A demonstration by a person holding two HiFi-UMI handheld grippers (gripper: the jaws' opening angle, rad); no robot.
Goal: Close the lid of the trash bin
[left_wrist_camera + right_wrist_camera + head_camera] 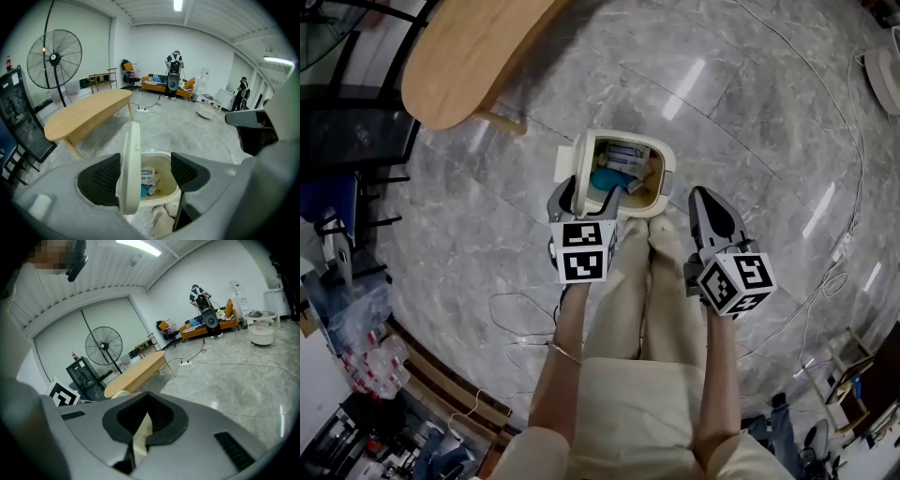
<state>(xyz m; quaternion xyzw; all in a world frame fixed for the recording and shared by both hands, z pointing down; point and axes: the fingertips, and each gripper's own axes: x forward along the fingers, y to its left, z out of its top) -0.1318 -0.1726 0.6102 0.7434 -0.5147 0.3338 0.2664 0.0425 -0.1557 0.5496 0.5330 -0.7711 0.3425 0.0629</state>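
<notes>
A cream trash bin (667, 167) stands on the marble floor just ahead of the person's feet, with boxes and blue rubbish inside. Its lid (578, 174) is raised upright on the bin's left side. My left gripper (569, 193) is open and straddles the lid. In the left gripper view the lid (131, 168) stands edge-on between the jaws, close to the left pad, with the bin (165, 188) showing beyond. My right gripper (701, 199) is shut and hangs just right of the bin, holding nothing. In its own view, the right gripper (143, 420) shows only a cream sliver past its jaws.
A long oval wooden table (469, 56) stands beyond the bin to the left. A pedestal fan (54, 58) and black rack (356, 150) are further left. Cables (516, 319) trail on the floor by the person's legs (628, 281). An orange sofa (159, 86) stands far off.
</notes>
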